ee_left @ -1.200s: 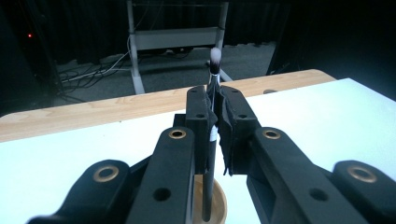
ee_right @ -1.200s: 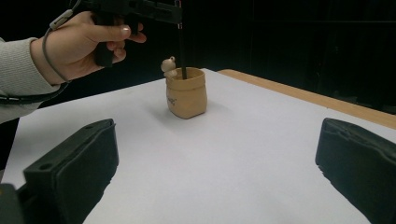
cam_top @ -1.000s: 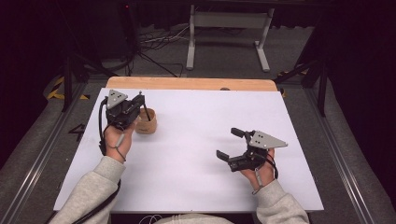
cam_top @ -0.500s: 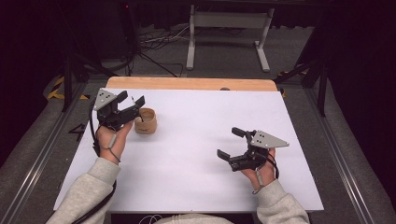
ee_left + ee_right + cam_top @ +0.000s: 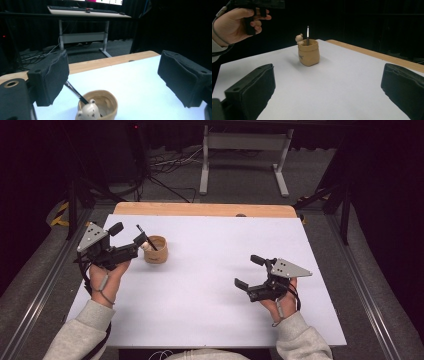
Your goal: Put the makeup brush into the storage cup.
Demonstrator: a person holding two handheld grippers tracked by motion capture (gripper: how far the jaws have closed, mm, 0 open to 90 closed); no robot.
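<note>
Left gripper (image 5: pixel 131 236), jaws just spread and empty, is seen at nine o'clock of the cup (image 5: pixel 156 250); the cup's bear figure (image 5: pixel 88 111) is made out in the left gripper view; right gripper (image 5: pixel 251 271) is held spread

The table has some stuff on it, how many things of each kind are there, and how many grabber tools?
Tan sack-shaped pot with a little bear on its rim: 1
Thin dark stick standing in the pot: 1
Black two-jaw grippers, left gripper and right gripper, both open: 2
Total: 4
</note>
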